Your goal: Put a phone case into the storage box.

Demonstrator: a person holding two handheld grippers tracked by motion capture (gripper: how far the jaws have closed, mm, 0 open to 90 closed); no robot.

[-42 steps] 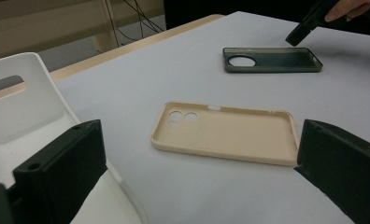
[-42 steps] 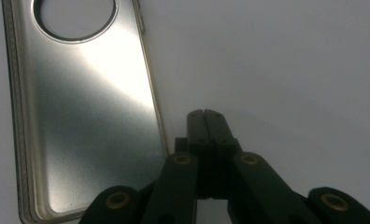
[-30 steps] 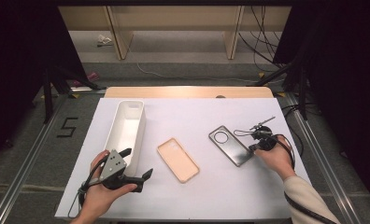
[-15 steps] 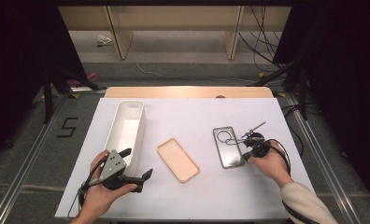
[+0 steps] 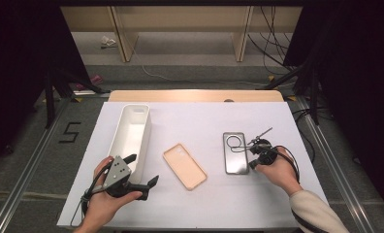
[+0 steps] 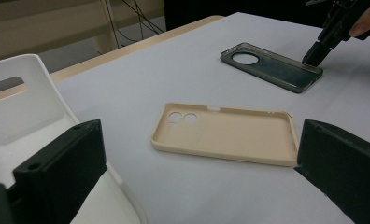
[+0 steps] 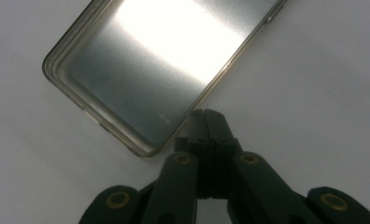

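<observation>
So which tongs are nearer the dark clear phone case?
Right. The right tongs sit shut against the dark clear phone case at its long edge; the left tongs hover open beside the white bin.

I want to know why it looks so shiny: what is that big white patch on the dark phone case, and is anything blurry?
In the right gripper view, the patch is glare from a light bouncing off the dark phone case; the shut right gripper looks soft. In the left gripper view, the left gripper jaws are blurred up close, while the beige phone case is sharp. In the high view, the room around the table is dark.
</observation>
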